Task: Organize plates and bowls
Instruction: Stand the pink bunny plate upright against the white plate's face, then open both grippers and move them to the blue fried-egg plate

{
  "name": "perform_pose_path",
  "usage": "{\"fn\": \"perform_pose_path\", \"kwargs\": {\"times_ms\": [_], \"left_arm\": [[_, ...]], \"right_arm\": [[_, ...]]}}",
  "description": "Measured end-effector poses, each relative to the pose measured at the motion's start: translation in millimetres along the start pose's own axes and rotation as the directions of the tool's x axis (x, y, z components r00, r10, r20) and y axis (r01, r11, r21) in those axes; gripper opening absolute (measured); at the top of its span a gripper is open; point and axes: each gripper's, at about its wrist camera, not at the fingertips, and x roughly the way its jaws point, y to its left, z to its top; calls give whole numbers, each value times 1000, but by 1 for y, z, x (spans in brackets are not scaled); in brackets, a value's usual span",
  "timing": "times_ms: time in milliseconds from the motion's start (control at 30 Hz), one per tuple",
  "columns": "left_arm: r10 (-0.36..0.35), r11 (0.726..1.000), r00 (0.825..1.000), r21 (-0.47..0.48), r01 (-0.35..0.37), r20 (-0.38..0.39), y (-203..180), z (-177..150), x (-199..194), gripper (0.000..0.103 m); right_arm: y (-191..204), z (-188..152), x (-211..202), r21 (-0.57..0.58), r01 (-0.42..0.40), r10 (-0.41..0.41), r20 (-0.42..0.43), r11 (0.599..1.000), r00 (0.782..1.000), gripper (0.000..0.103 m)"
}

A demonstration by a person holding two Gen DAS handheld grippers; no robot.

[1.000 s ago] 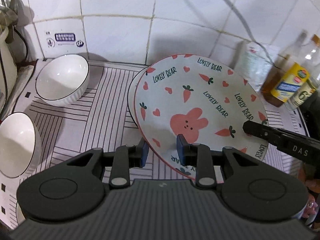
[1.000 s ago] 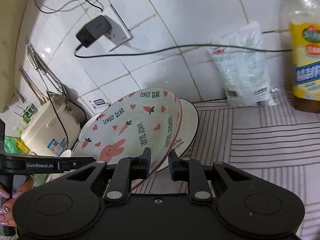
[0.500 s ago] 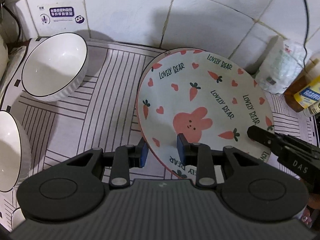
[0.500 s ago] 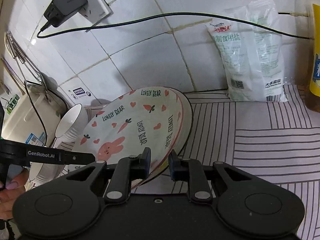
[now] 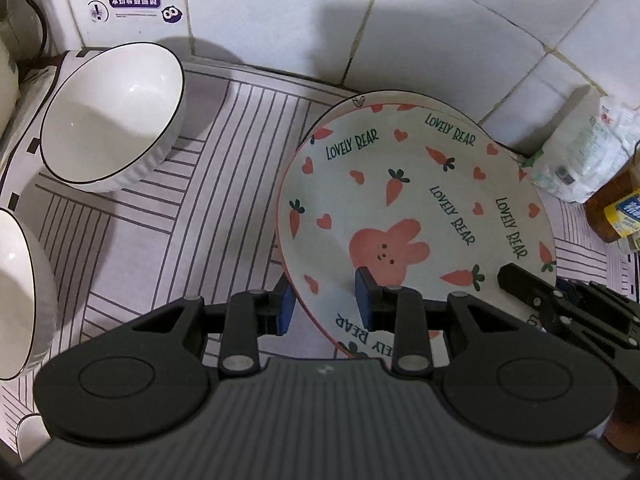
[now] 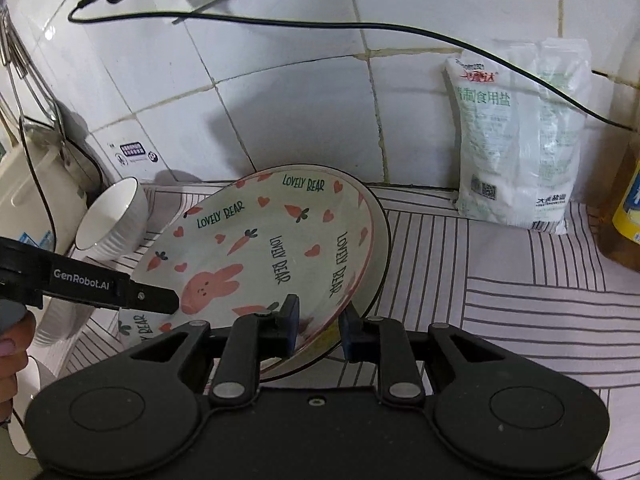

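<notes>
— Now that the bunny plate [image 5: 416, 216] has come down lower than a second ago, what does the left camera show?
— The left gripper [image 5: 325, 304] pinches its near rim. Two white bowls [image 5: 114, 114] wait beside it on the striped mat [image 5: 192, 216].
— And the right camera?
— The right gripper [image 6: 318, 326] bites the other edge. Only here you see a second plate [image 6: 380, 240] under it, so the stack is almost made. Also a salt bag [image 6: 520, 132] at the wall.

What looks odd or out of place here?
The bunny plate sits tilted on a second plate rather than flat, both grippers straddling its rim. The nearest white bowl leans sideways too. Nothing looks spilled or broken.
</notes>
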Motion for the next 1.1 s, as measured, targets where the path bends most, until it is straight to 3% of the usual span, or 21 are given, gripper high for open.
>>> {"fn": "perform_pose_path", "kwargs": {"times_ms": [233,300,367,433,500,600,800,900,967,1100], "left_arm": [[18,1000,1000,18,-18,11,-2,1,-4,30],[18,1000,1000,10,-18,18,-4,-1,-6,30],[11,1000,1000,1,-11,15,-6,-5,-5,30],[-10,1000,1000,-2,10,-8,-8,-8,-1,30],[21,1000,1000,13,-21,3,-15,-11,-1,30],[35,999,999,9,-35,11,-17,-13,-2,30],[49,998,999,35,-50,19,-26,-20,-20,28],[65,995,997,73,-68,43,-38,-26,-35,28],[60,993,997,95,-65,56,-46,-31,-46,28],[28,989,998,144,-36,58,-63,-38,-64,31]], "right_arm": [[4,3,6,-25,6,-6,-13,1000,1000,29],[9,6,7,-49,21,-22,-29,999,999,35],[26,7,9,-138,78,-84,-38,987,996,45],[43,5,12,-226,164,-175,-28,960,984,46],[51,1,18,-296,247,-262,-10,923,965,46],[56,-5,22,-355,283,-292,27,891,956,46],[39,-9,7,-246,221,-216,45,944,975,44],[23,-12,-16,-123,114,-105,82,986,991,44],[16,-17,-33,-83,59,-49,116,995,992,44],[10,-23,-66,-65,39,-27,171,997,985,44]]}}
